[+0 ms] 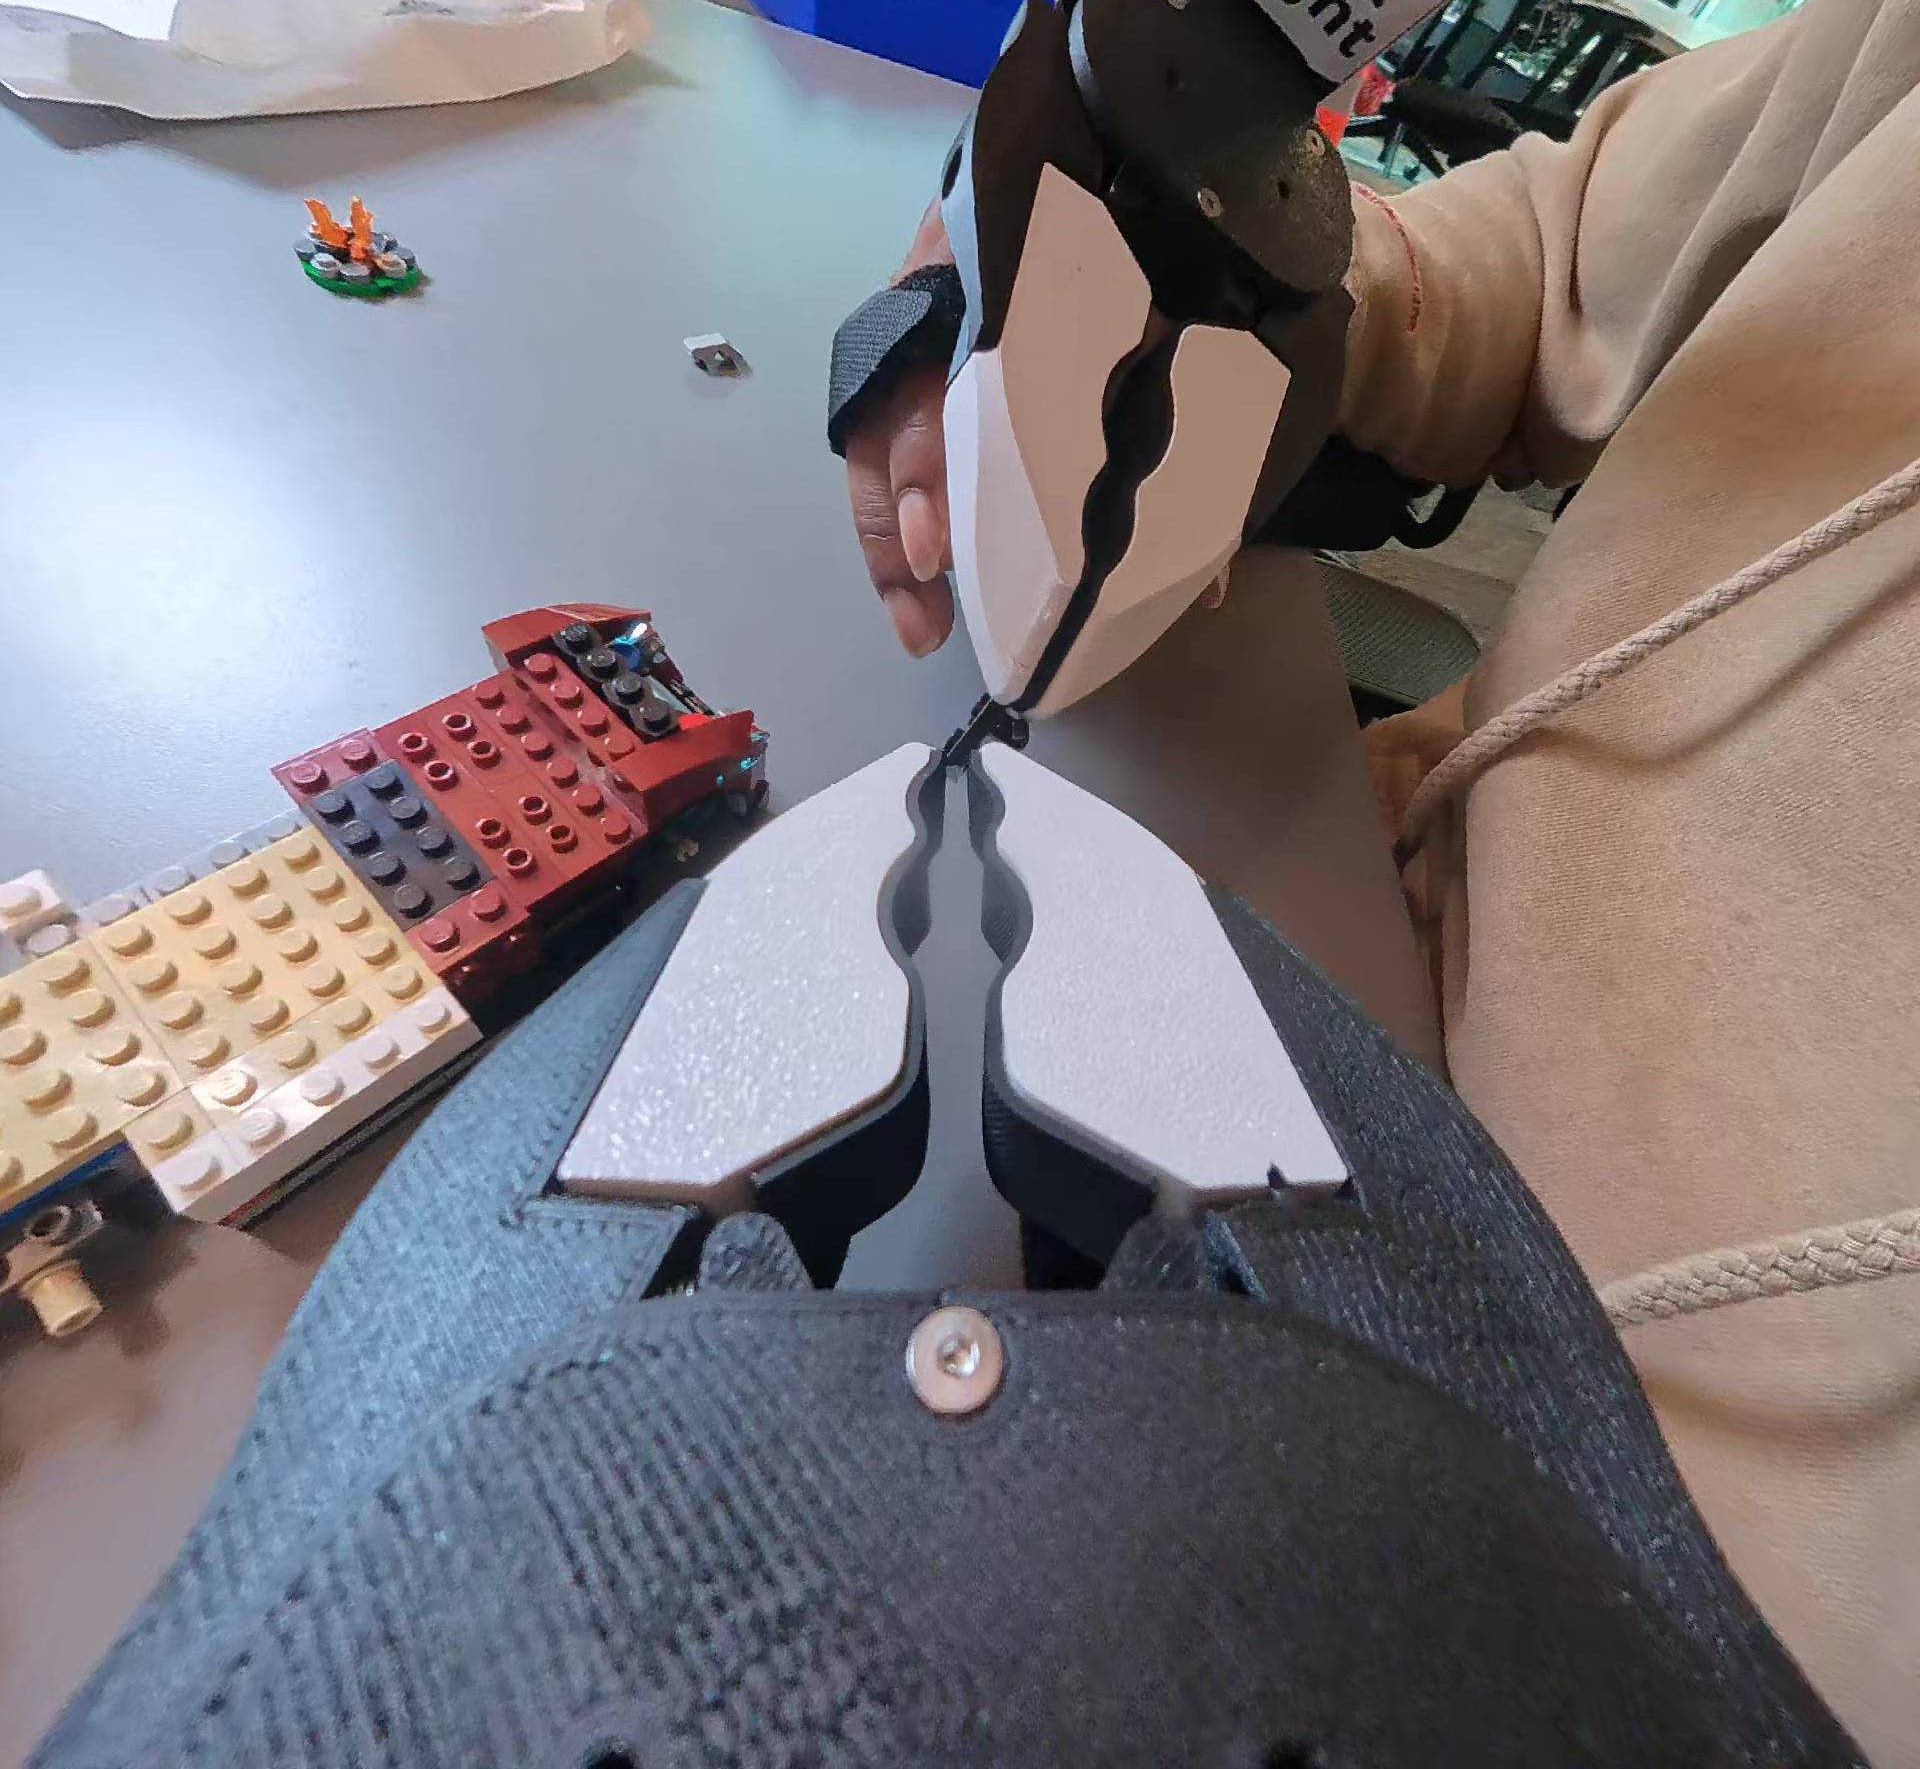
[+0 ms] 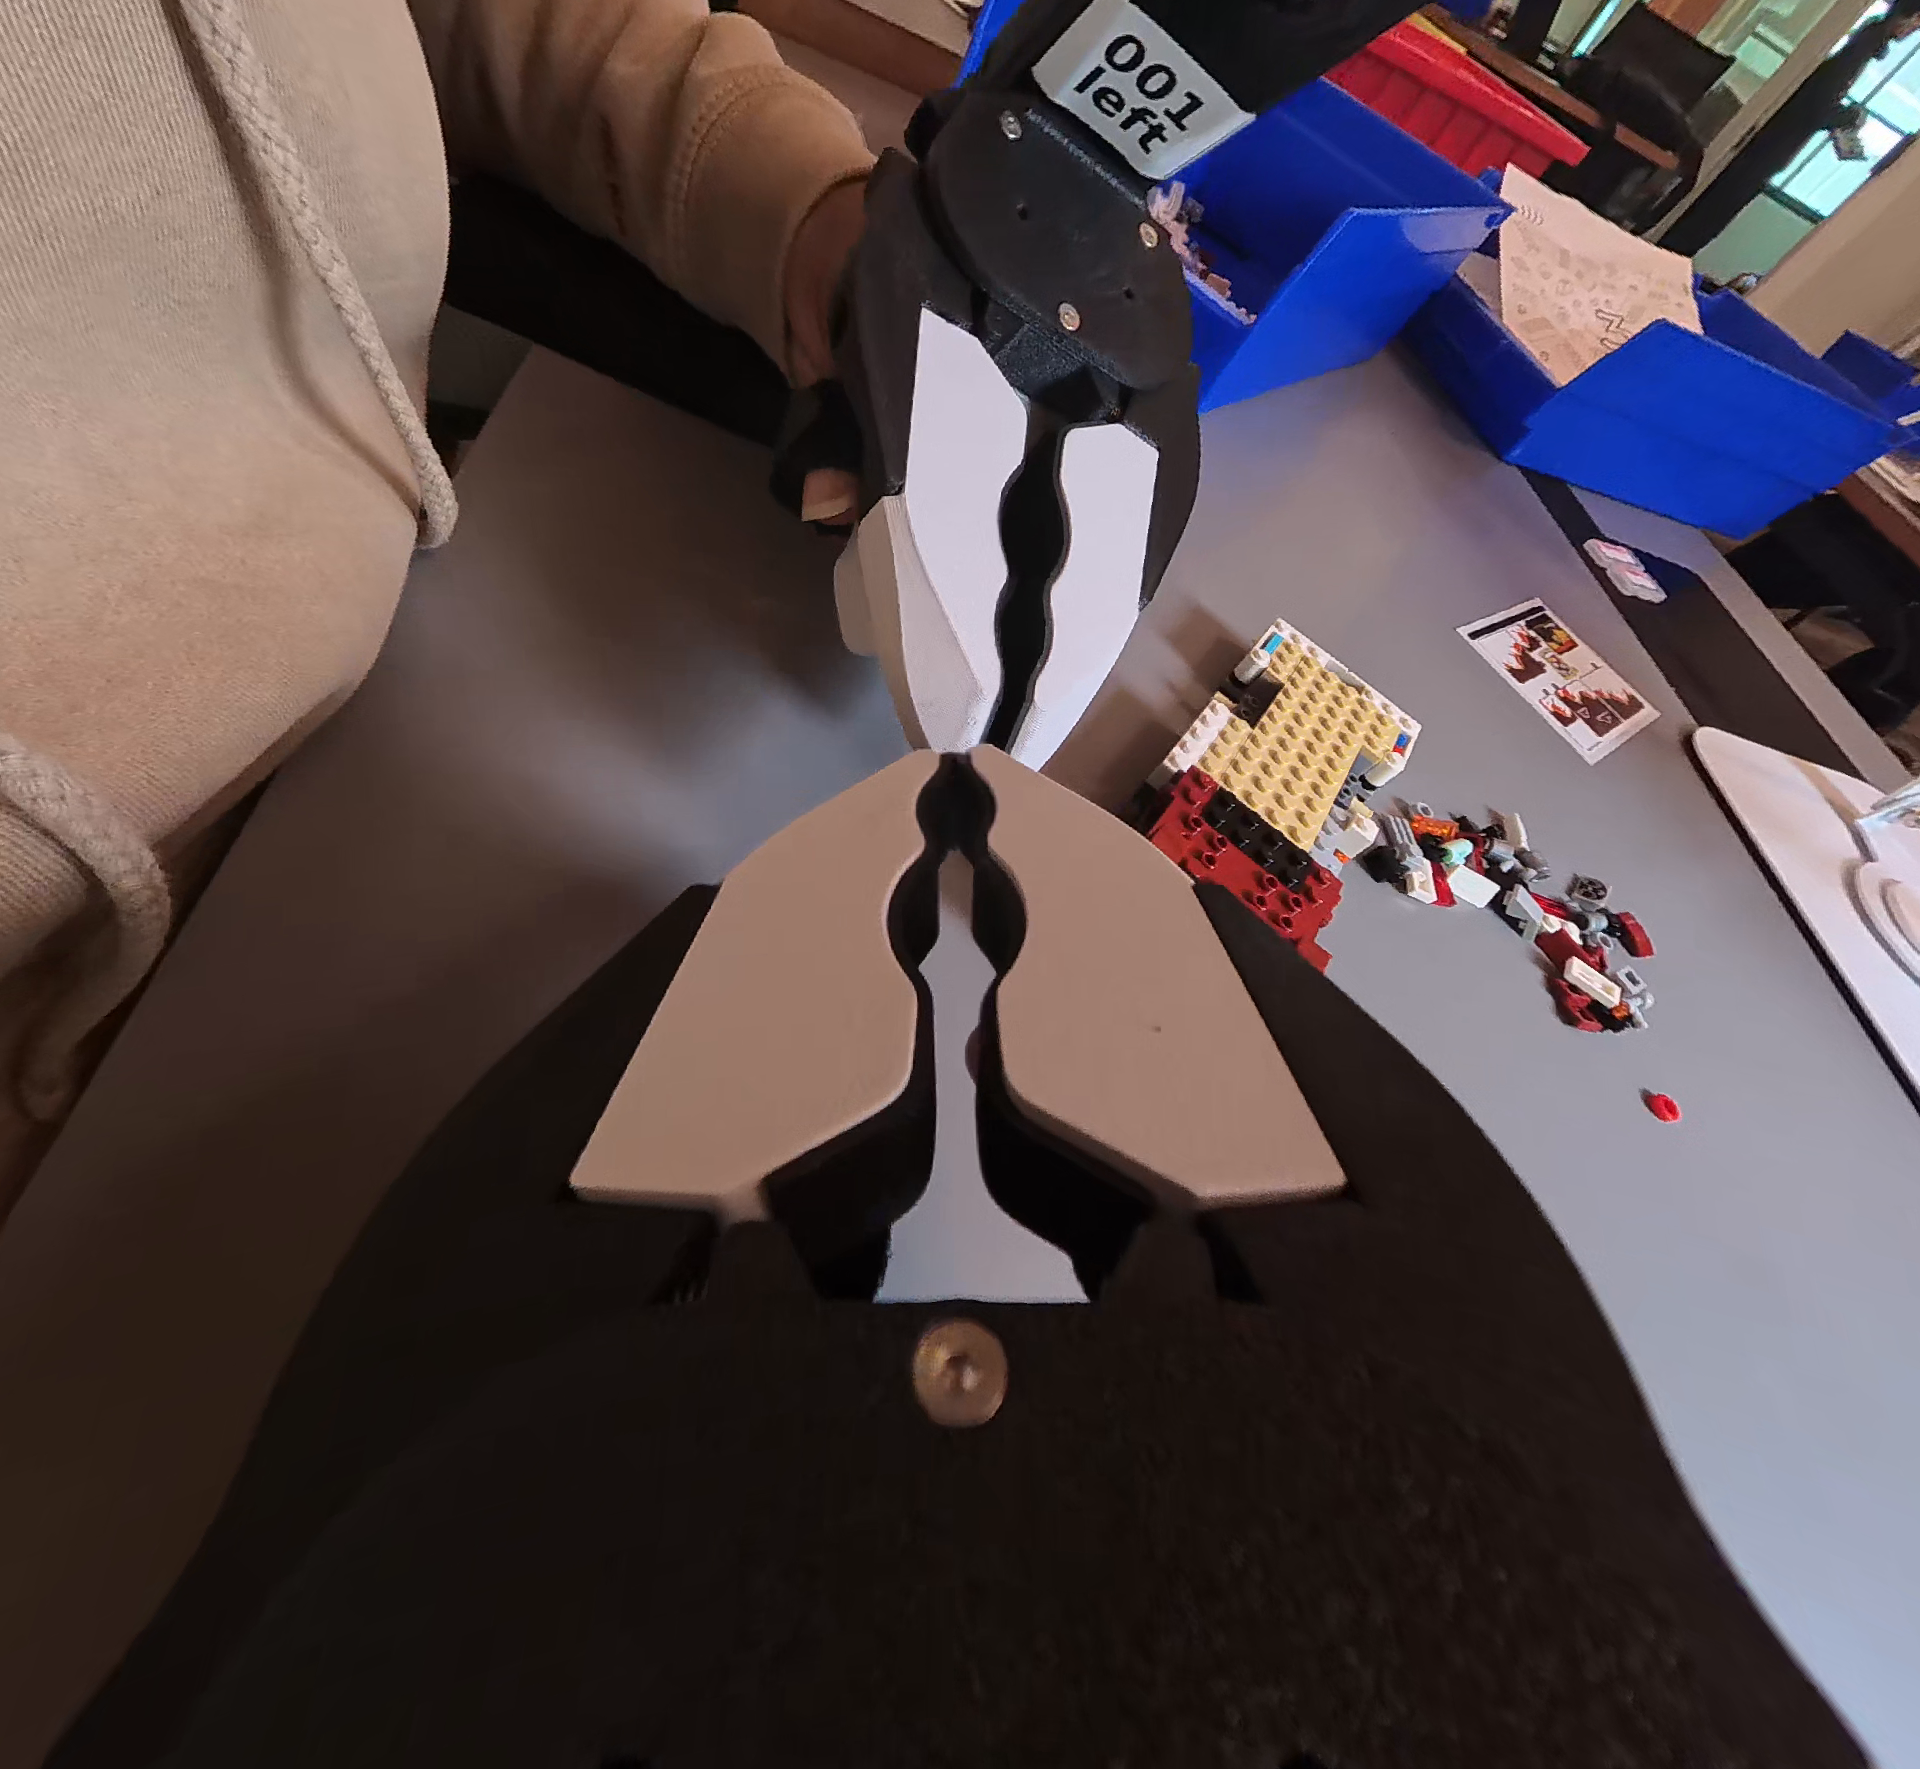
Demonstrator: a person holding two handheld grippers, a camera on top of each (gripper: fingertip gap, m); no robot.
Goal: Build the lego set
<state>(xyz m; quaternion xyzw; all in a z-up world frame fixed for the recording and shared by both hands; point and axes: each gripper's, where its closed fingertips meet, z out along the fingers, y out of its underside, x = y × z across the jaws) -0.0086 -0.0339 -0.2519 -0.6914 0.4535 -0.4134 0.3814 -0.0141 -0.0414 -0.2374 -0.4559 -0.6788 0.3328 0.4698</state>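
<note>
Left gripper (image 1: 954, 763) and right gripper (image 1: 1003, 717), tip to tip, both pinch one small black piece (image 1: 977, 732) above the table (image 1: 520, 472), apparently passing it across.

Two hand-held grippers (image 1: 954, 763), one brick model (image 1: 416, 846), three blue bins (image 2: 1662, 410).

Your left gripper (image 1: 957, 763) shows matt white pebbled plastic fingers (image 1: 769, 971) set in a dark, ridged printed body with a bright metal screw (image 1: 954, 1358). Your right gripper (image 1: 1013, 706) wears smoother white plastic. A small black plastic piece (image 1: 977, 732) is pinched between both sets of jaws. The grey tabletop (image 1: 468, 431) is smooth with a soft sheen. The brick model (image 1: 416, 846) is glossy studded plastic. Your beige sleeve (image 1: 1662, 265) is soft knit cloth, its cord (image 1: 1662, 639) twisted rope. The white paper (image 1: 291, 5) lies crumpled; the blue bins (image 2: 1662, 410) are shiny plastic.
</note>
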